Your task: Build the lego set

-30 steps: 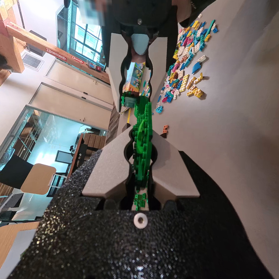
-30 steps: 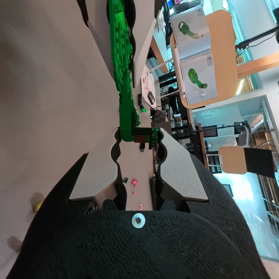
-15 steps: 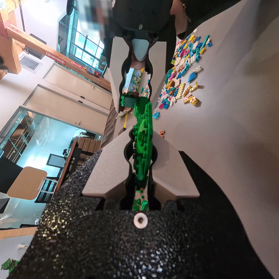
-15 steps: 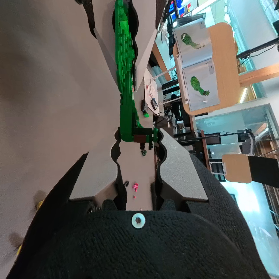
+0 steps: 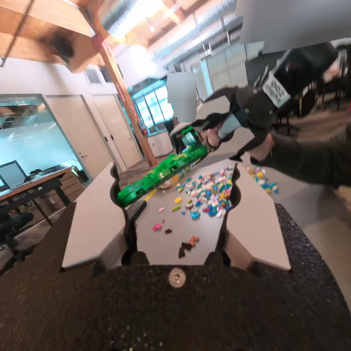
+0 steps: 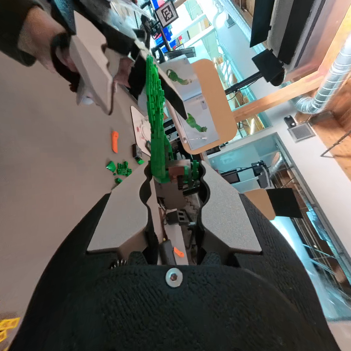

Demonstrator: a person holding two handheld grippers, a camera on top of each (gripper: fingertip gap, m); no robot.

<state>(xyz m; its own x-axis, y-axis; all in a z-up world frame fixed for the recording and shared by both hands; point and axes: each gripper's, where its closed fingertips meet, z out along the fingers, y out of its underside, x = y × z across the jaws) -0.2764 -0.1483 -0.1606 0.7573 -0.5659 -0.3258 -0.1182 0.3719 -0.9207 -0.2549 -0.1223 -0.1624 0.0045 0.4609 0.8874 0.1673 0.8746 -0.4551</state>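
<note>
The long green lego build point(image 5: 161, 176) hangs in the air above the grey table point(image 5: 190, 228). My right gripper point(image 6: 173, 167) is shut on its end, where brown and dark green bricks point(image 6: 177, 171) sit. In the left wrist view the right gripper point(image 5: 197, 131) holds the far end, with a hand behind it. My left gripper point(image 5: 174, 167) is open wide. The build's near end point(image 5: 129, 197) lies beside its left finger point(image 5: 98, 218). In the right wrist view the left gripper point(image 6: 148, 115) stands open around the build point(image 6: 155, 117).
A spread of loose coloured bricks point(image 5: 207, 191) lies on the table, with brown and black pieces point(image 5: 188, 245) nearer. Small green pieces point(image 6: 121, 169) and an orange piece point(image 6: 115, 138) lie apart. An open instruction booklet point(image 6: 190, 106) stands on a wooden board. Left tips to right tips: about 5 centimeters.
My left gripper has opened and let go of the green build, and has swung round so the table lies level. My right gripper still holds the build's end.
</note>
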